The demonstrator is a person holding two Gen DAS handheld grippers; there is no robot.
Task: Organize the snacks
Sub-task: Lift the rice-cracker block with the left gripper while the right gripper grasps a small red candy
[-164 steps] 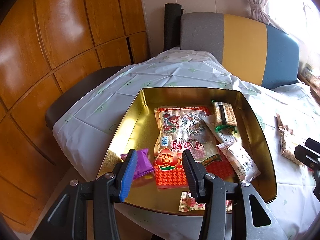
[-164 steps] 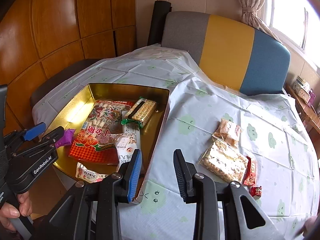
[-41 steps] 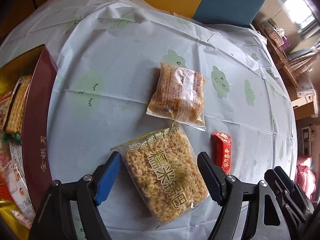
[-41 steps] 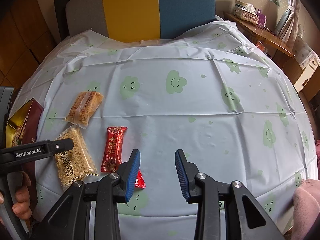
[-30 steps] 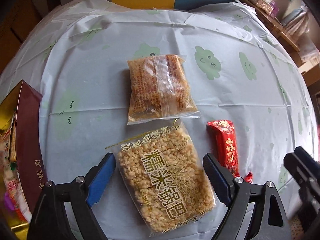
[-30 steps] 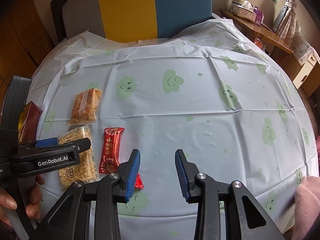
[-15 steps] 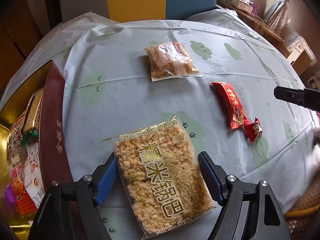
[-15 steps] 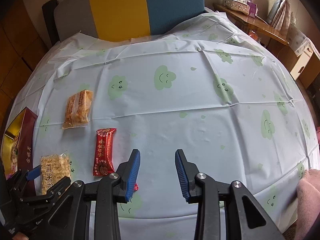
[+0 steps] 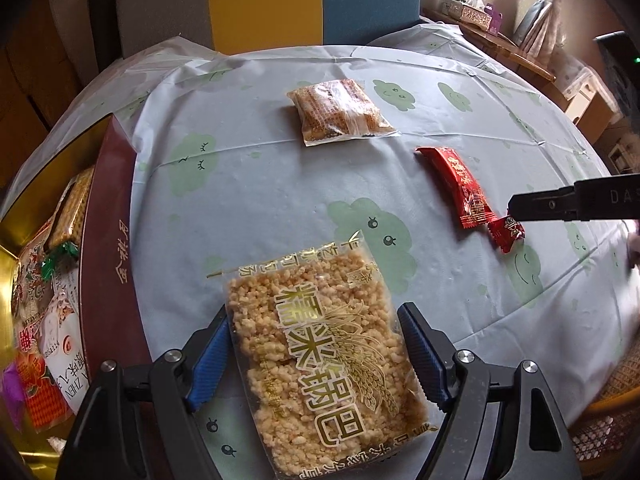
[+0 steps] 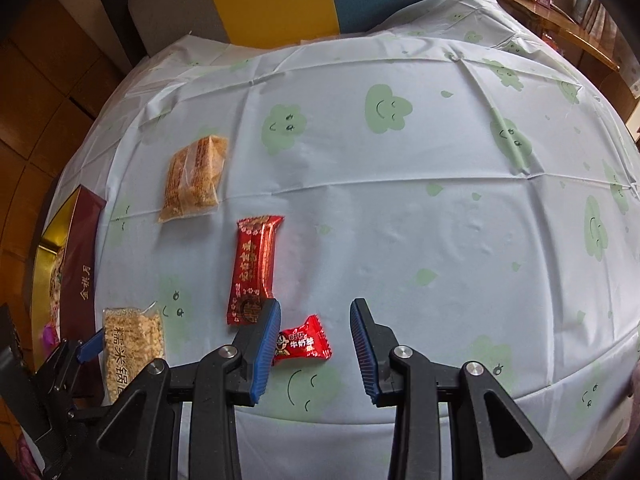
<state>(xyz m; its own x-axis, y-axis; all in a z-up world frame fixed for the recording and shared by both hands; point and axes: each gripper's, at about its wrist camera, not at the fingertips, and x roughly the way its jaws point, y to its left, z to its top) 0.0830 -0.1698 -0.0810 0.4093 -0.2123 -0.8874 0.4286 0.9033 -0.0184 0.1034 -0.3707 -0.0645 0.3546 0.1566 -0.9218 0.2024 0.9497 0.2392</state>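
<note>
Left tongs (image 9: 316, 354) clamp the rice-cracker pack (image 9: 320, 364) between their pads.

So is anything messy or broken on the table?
Nothing looks broken or spilled. Three snacks are left outside the gold tin: an orange-brown clear-wrapped pack, a long red wrapper and a small red candy. The left gripper holds the puffed-rice bag.
</note>
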